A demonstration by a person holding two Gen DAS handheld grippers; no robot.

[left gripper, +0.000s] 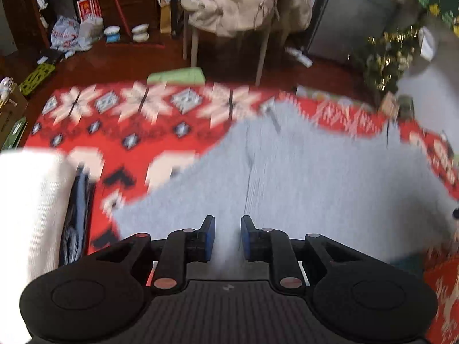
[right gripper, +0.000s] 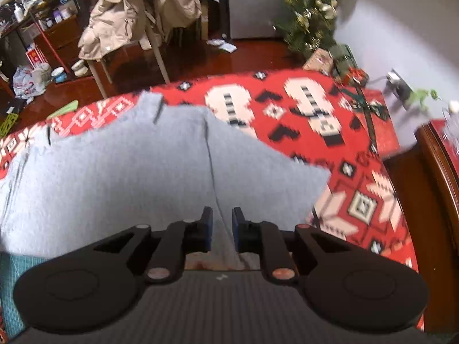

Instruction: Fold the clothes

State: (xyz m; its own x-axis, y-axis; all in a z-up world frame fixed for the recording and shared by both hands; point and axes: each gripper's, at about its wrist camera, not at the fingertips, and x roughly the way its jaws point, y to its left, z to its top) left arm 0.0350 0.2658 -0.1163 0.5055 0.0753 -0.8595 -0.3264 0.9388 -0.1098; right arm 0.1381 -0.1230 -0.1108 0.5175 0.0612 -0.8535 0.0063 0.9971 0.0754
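Downward over the grey garment, both grippers' jaws narrowly parted, seemingly gripping nothing.

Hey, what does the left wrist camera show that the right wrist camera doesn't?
Only the left wrist view shows a white ribbed garment at the left edge, with dark blue fabric beside it.

Only the right wrist view shows a dark wooden furniture edge at the right and wrapped gifts under the tree.

Both show the grey garment spread on the red patterned blanket, the chair draped with a beige coat, and the decorated tree. In each, grey cloth lies between the slightly parted gripper pads.
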